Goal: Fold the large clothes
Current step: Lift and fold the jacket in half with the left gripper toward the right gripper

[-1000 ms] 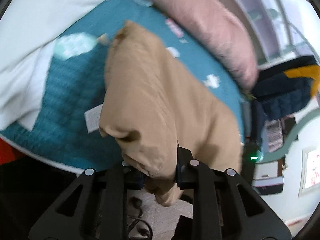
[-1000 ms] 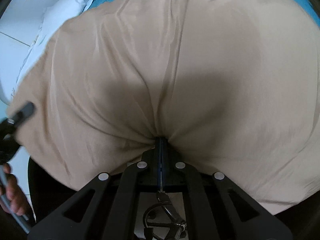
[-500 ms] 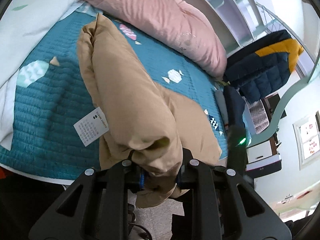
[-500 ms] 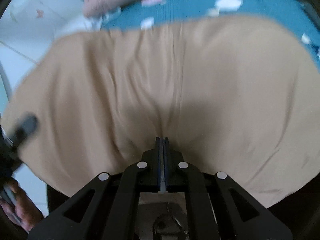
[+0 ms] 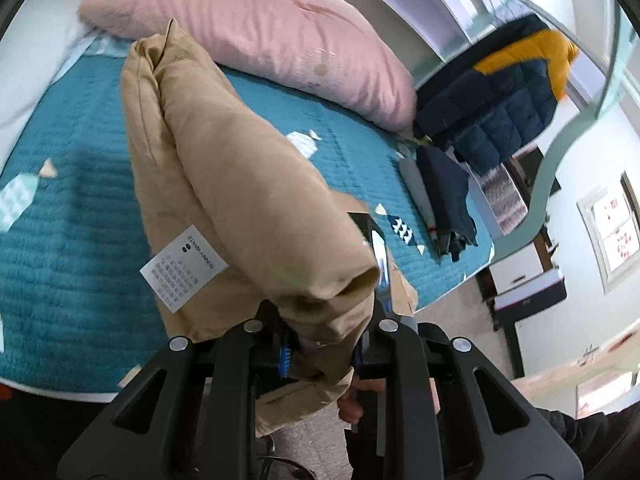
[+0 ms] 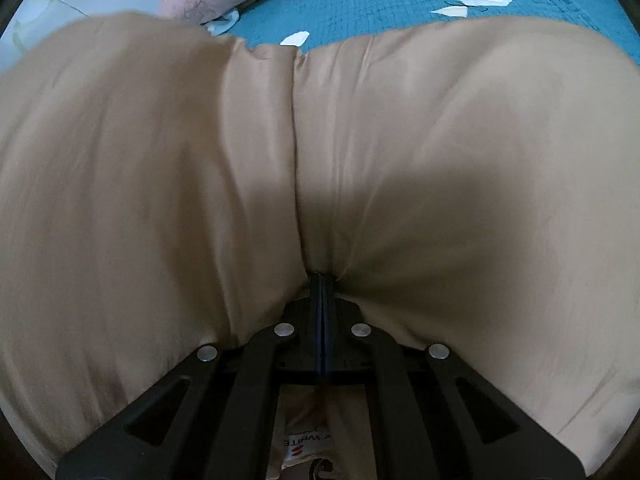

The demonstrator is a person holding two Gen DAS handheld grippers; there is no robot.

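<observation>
A large tan garment hangs bunched over the teal bed cover, with a white care label on its side. My left gripper is shut on a thick fold of its lower edge. In the right wrist view the same tan garment fills almost the whole picture, spread wide. My right gripper is shut on its near edge, the fingers pressed together with cloth pinched between them. Part of the right gripper and a hand show just behind the fold in the left wrist view.
A long pink pillow lies along the far side of the bed. A navy and yellow puffer jacket hangs at the right, and folded dark clothes sit at the bed's right corner. The floor lies beyond the near bed edge.
The left gripper has lifted and rolled, drawing the garment's fold up and right, so the pillow and jacket now show. The right gripper shifted slightly, showing more teal cover above the cloth.
</observation>
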